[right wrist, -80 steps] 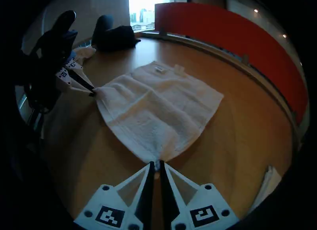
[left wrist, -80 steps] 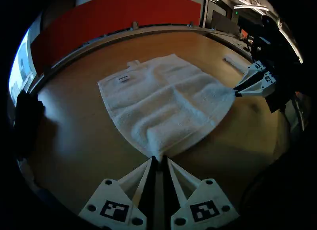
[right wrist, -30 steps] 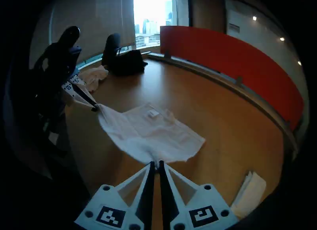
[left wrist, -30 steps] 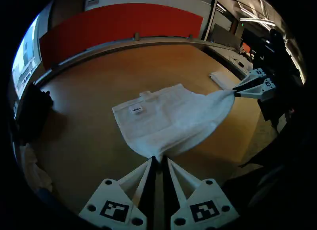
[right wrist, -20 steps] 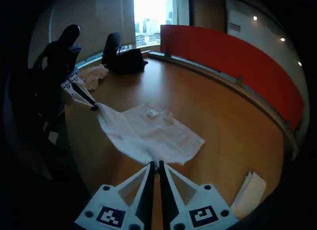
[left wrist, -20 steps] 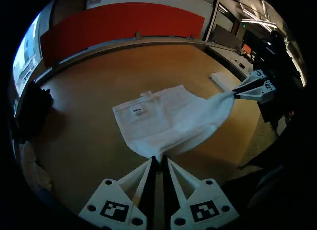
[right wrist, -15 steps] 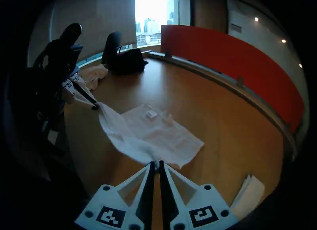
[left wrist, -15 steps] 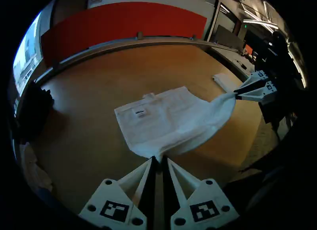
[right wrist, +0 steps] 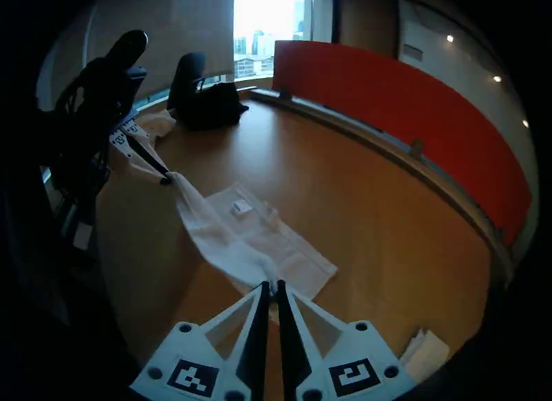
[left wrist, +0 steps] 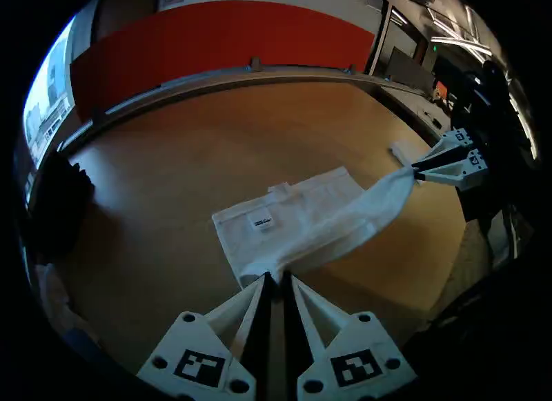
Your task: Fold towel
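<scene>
Above the bench [left wrist: 152, 166], left hand-held gripper [left wrist: 277, 275] and right hand-held gripper [right wrist: 270, 284], each clamped on a towel [left wrist: 290, 218] corner, have swept it halfway over.

A wide wooden table [left wrist: 159, 180] is edged by a red partition [left wrist: 221, 38], with a bright window [right wrist: 265, 28] beyond

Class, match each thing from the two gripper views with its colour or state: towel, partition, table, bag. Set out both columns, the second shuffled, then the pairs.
Column one:
1 towel
2 partition
3 table
4 bag

Column two:
A red
B black
C brown wood
D white, partly lifted

Pairs: 1-D, 2-A, 3-C, 4-B.
</scene>
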Motion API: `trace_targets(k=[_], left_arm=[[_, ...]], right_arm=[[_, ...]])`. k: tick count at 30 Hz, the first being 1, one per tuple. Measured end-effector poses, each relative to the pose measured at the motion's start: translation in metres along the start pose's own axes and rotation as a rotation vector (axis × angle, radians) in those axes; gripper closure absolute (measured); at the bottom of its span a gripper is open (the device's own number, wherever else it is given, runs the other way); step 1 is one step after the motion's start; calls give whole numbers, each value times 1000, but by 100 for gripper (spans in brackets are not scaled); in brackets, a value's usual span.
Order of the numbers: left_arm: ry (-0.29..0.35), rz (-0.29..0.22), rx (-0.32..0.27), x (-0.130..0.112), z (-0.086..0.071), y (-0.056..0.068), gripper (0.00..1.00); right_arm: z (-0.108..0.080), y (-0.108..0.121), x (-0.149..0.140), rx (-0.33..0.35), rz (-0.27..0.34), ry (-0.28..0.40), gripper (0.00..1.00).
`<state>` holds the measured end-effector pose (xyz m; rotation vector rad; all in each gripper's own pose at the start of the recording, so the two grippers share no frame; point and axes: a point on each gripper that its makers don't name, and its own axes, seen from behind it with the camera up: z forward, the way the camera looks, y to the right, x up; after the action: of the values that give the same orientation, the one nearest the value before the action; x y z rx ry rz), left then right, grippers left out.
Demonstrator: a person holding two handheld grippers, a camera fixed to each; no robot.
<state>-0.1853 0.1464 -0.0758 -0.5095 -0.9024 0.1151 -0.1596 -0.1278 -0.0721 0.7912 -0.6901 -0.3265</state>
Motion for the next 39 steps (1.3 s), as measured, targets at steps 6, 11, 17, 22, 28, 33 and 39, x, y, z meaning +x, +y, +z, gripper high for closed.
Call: trace_targets(k=[6, 11, 17, 22, 28, 33, 39], left_arm=[[-25, -3, 2, 4, 19, -13, 89], [-39, -4, -1, 4, 31, -17, 89], [-60, -8, 6, -1, 47, -24, 89], [-76, -11, 13, -4, 62, -30, 89], [-88, -32, 25, -4, 81, -39, 88], [-96, -53, 41, -5, 95, -46, 85], [-101, -37, 74, -6, 104, -54, 74]], right_arm=[[16, 13, -1, 5, 7, -16, 91], [25, 17, -8, 9, 1, -41, 91], [37, 21, -16, 21, 15, -70, 91], [49, 26, -24, 25, 30, -92, 91], [64, 33, -34, 16, 44, -121, 91], [75, 39, -38, 4, 64, -133, 91], [84, 48, -44, -23, 76, -151, 84]])
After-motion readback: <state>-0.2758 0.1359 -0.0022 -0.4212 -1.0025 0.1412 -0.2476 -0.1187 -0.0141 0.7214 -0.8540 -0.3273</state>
